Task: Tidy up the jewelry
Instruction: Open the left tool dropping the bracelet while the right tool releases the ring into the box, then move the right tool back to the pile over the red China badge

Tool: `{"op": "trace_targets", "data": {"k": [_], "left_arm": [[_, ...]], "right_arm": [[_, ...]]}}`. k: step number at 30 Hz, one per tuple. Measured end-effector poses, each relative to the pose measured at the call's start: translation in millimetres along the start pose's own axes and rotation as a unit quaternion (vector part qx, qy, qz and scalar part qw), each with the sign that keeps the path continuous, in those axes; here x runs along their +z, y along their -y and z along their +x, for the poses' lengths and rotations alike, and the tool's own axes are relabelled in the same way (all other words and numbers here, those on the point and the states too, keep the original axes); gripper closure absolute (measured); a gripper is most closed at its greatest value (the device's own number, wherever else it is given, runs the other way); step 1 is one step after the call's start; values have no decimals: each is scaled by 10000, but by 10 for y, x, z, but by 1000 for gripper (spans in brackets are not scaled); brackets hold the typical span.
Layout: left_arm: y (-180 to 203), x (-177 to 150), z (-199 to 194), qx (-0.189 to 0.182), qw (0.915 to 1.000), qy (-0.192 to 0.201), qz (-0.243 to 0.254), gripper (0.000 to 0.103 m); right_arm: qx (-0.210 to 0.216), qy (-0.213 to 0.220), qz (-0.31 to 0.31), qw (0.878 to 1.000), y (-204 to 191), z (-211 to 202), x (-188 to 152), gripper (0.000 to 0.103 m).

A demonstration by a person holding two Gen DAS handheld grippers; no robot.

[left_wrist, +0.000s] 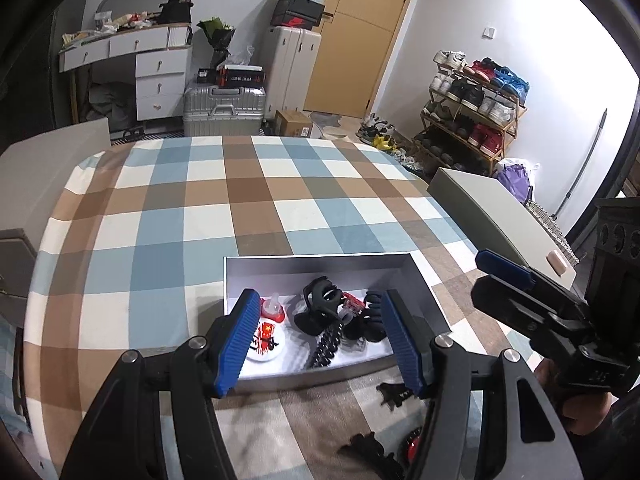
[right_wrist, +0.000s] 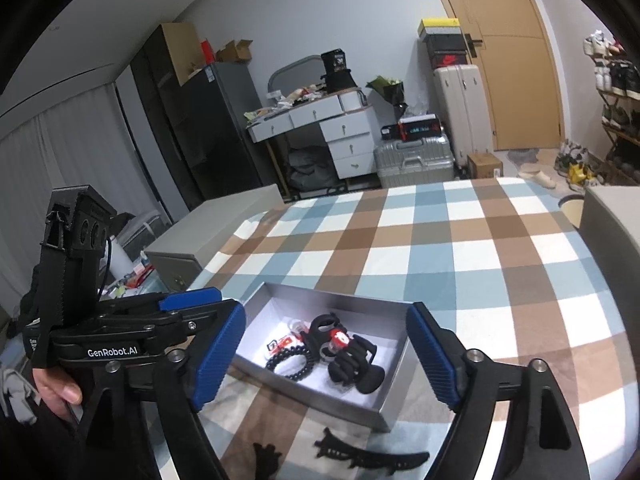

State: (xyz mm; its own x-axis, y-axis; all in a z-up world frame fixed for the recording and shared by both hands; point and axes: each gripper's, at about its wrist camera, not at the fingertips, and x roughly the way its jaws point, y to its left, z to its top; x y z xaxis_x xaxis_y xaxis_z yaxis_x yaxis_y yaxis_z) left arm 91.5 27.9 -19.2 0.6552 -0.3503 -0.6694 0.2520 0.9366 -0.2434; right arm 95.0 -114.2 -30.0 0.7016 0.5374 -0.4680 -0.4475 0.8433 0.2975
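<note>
Above the grey box (left_wrist: 320, 261) on the checked bench (left_wrist: 200, 208), both the left tongs (left_wrist: 320, 334) and right tongs (right_wrist: 326, 354) hang open and empty, with hair claws (left_wrist: 322, 300) and a beaded bracelet (right_wrist: 289, 362) lying inside the box.

Both tools were black plastic. The left gripper (left_wrist: 322, 342) and the right gripper (right_wrist: 326, 354) carried ribbed blue pads, silver pivot screws, and white "GenRobot.AI" lettering on one body.
</note>
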Motion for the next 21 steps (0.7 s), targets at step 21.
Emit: {"op": "trace_targets", "data": {"k": [21], "left_arm": [[194, -485, -306, 302, 9992, 133, -221, 21]], "right_arm": [[-93, -508, -452, 9976, -213, -428, -678, 2]]}}
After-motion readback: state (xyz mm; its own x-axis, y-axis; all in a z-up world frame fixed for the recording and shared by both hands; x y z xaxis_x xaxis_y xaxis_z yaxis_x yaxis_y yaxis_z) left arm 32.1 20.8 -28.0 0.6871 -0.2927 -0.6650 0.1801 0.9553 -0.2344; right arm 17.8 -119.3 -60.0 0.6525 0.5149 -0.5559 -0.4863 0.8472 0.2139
